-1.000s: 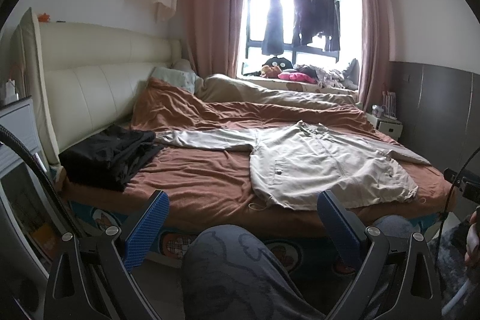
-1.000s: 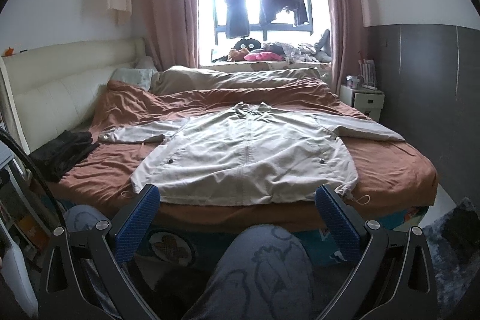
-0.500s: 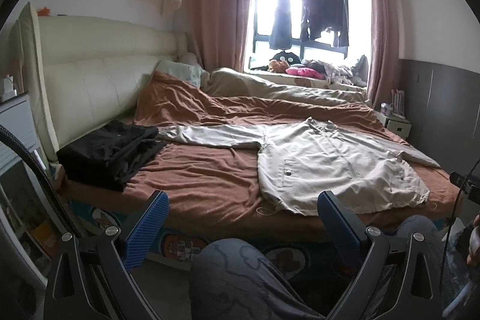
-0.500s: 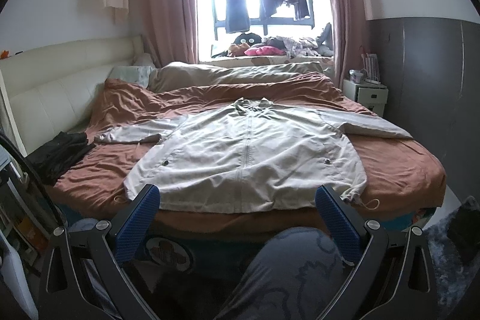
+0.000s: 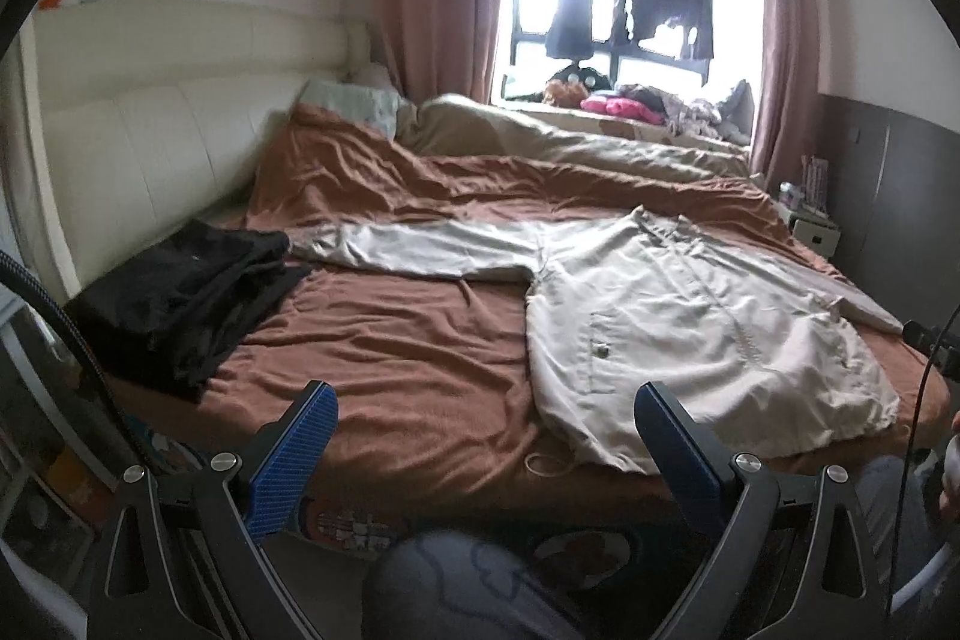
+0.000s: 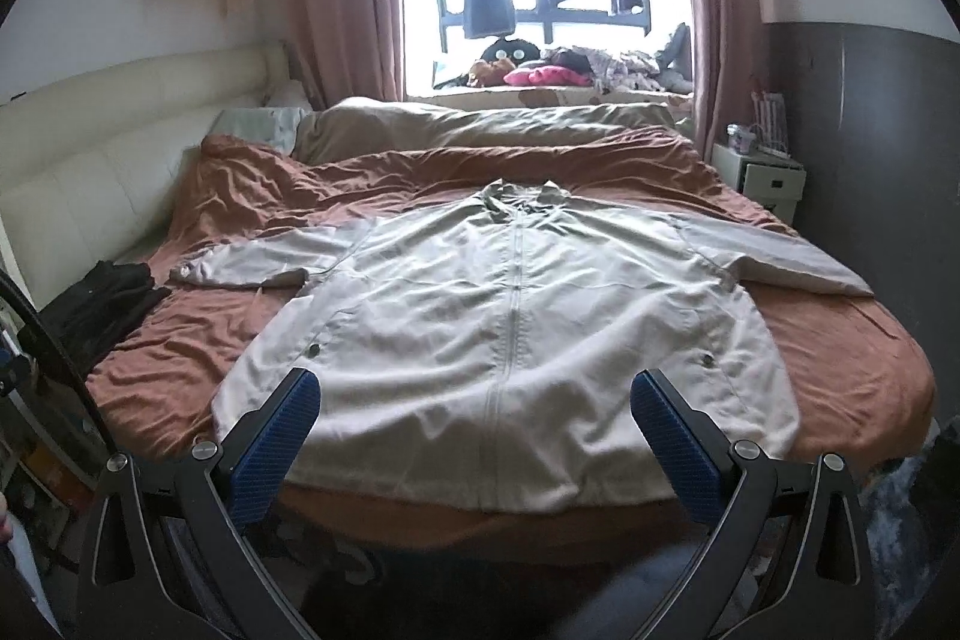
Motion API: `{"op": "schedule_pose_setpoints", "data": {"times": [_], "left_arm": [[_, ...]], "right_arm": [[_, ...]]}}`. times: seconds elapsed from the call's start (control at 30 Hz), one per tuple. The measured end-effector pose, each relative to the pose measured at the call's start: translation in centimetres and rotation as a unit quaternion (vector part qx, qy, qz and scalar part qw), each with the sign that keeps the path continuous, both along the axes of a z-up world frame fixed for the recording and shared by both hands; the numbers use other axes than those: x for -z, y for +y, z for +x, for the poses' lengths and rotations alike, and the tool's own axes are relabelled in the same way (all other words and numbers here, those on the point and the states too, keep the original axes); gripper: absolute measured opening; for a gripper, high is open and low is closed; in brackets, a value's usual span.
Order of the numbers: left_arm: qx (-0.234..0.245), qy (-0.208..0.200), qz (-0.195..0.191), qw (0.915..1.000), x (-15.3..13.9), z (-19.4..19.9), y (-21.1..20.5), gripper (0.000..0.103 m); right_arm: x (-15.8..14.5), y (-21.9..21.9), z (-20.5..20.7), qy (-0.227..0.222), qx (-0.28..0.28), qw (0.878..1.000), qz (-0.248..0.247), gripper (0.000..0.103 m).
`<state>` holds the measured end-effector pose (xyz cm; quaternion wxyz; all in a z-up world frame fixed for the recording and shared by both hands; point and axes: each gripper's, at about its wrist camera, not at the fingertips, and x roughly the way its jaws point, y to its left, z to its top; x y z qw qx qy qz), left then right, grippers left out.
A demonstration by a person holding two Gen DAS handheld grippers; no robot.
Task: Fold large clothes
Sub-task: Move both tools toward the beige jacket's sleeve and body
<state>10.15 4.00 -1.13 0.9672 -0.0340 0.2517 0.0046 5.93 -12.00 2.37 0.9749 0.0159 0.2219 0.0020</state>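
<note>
Both my grippers, left (image 5: 483, 409) and right (image 6: 477, 397), gape wide, empty, near the flat beige jacket (image 6: 510, 328) on the bed (image 6: 852, 358).

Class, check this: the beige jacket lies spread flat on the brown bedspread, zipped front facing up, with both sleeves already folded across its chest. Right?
Not quite. The beige jacket lies flat, front up, on the brown bedspread, but both sleeves stretch outward, unfolded, as the right wrist view shows.

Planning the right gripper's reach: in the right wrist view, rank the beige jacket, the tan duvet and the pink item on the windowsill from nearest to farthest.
From the right gripper:
1. Beige jacket, spread flat just ahead at the bed's near edge.
2. Tan duvet, bunched along the bed's far side.
3. Pink item, on the windowsill behind the bed.
</note>
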Motion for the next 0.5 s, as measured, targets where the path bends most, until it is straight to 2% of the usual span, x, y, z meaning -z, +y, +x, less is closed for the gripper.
{"op": "schedule_pose_setpoints", "data": {"times": [0.33,0.43,0.5], "left_arm": [[-0.014,0.046,-0.005,0.9988,1.7,9.5,2.4,0.099],[-0.019,0.056,-0.011,0.9982,2.1,12.4,3.5,0.097],[-0.025,0.066,-0.018,0.9974,2.3,14.3,4.4,0.092]], "right_arm": [[-0.5,0.5,10.6,0.039,-0.003,0.999,0.008,0.103],[-0.7,1.0,13.8,0.048,-0.010,0.999,0.006,0.103],[-0.8,1.3,15.7,0.054,-0.015,0.998,0.007,0.103]]}}
